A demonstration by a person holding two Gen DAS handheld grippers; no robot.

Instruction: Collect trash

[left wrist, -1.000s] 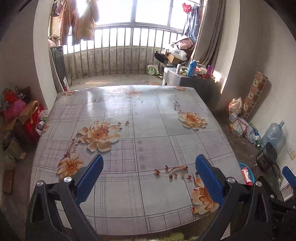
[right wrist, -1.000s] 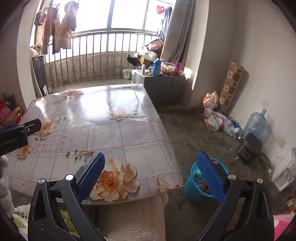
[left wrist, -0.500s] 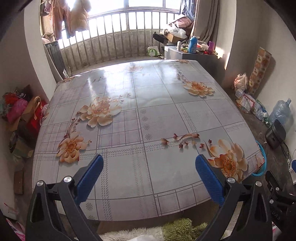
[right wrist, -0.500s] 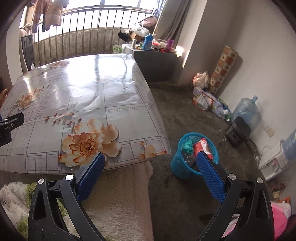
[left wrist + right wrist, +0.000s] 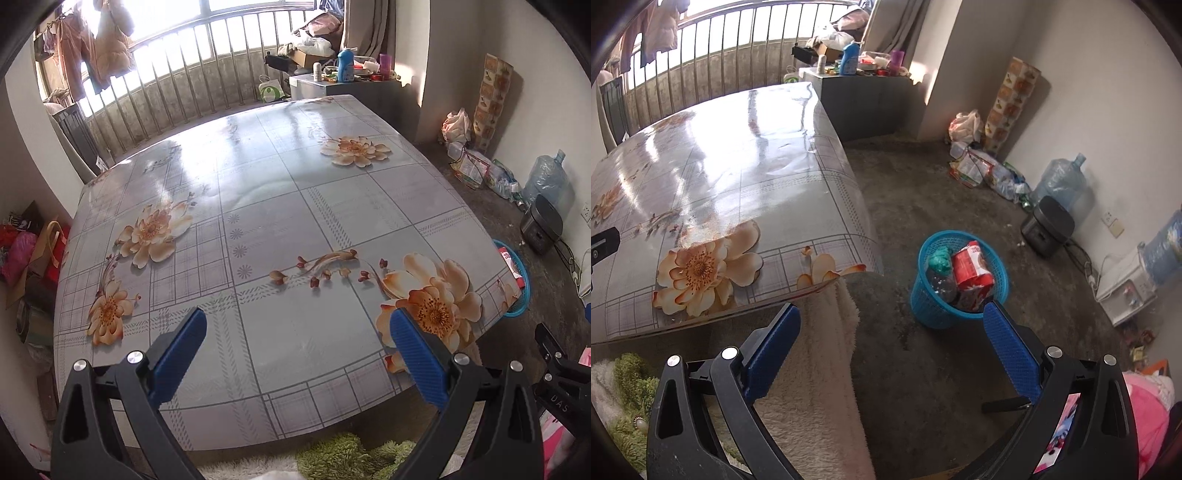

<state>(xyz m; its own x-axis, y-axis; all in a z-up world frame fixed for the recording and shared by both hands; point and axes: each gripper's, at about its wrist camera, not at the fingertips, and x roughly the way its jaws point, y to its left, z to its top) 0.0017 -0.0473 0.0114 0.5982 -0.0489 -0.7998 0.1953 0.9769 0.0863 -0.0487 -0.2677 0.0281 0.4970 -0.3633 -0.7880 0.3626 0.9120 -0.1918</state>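
A blue plastic trash basket (image 5: 925, 295) stands on the floor right of the table; its rim also shows in the left wrist view (image 5: 522, 291). Inside it lie a red-and-white package (image 5: 971, 273), a green crumpled item (image 5: 940, 258) and a clear bottle (image 5: 940, 284). My right gripper (image 5: 888, 349) is open and empty, held above the floor near the basket. My left gripper (image 5: 295, 350) is open and empty above the near edge of the flower-patterned table (image 5: 277, 221). No trash shows on the tabletop.
A cream fleece cloth (image 5: 812, 387) hangs below the table's near edge. A grey cabinet (image 5: 864, 99) with bottles stands at the back. Bags and wrappers (image 5: 979, 166), a water jug (image 5: 1060, 184) and a black cooker (image 5: 1047, 225) line the right wall.
Both grippers have risen and pulled back, tilting down. The right view now shows the basket and its contents in full. Both jaws stay open.
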